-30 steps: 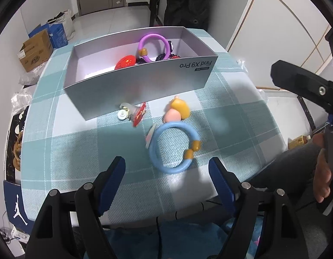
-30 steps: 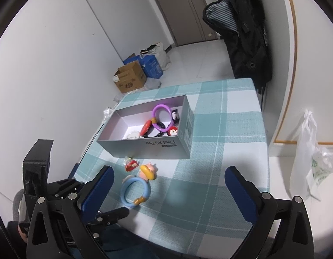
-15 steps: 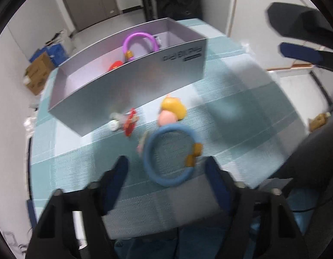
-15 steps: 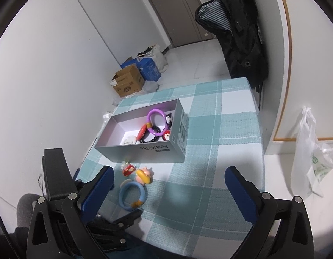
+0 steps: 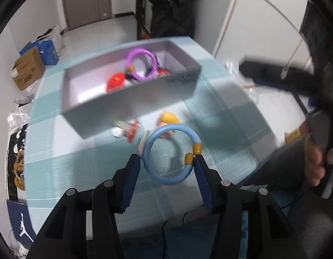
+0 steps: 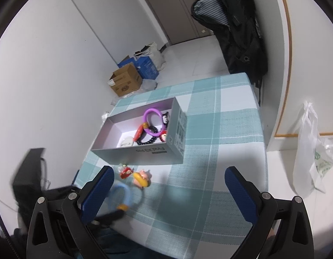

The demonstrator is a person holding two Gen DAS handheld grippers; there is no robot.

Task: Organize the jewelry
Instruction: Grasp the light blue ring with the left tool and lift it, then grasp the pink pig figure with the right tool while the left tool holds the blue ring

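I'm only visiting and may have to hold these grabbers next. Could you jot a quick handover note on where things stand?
Left gripper: open, fingers on either side of the blue ring, not clamped.
Right gripper: open, empty, held above the table.
Done: purple ring, black bead bracelet and red pieces lie in the grey box.
Left: blue ring, pink-and-yellow charm and red clip lie on the cloth in front of the box.

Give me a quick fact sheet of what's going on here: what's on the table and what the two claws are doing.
surface: table with teal checked cloth
container: grey box, open top
in box: purple ring, black bead bracelet
outside box: blue ring, yellow-pink charm
left gripper: fingers either side of blue ring
right gripper: open, holding nothing
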